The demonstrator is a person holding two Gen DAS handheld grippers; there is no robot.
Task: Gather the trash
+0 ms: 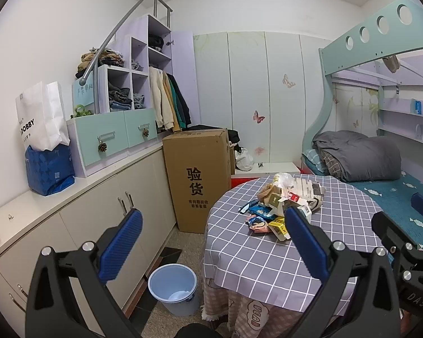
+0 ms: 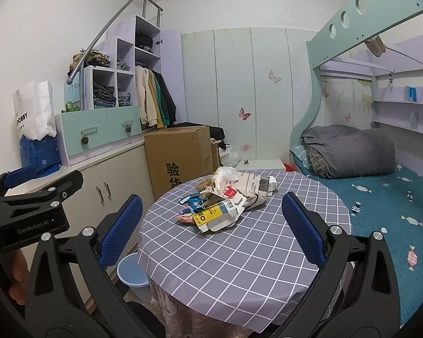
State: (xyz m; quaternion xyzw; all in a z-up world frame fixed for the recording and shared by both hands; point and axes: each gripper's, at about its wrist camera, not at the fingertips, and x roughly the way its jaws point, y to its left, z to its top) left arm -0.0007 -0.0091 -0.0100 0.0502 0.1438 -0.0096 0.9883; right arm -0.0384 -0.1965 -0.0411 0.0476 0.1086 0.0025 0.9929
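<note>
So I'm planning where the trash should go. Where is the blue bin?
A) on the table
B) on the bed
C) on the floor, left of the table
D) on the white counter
C: the bin stands on the floor by the cabinets, just left of the table, while the trash sits piled on the tabletop.
</note>
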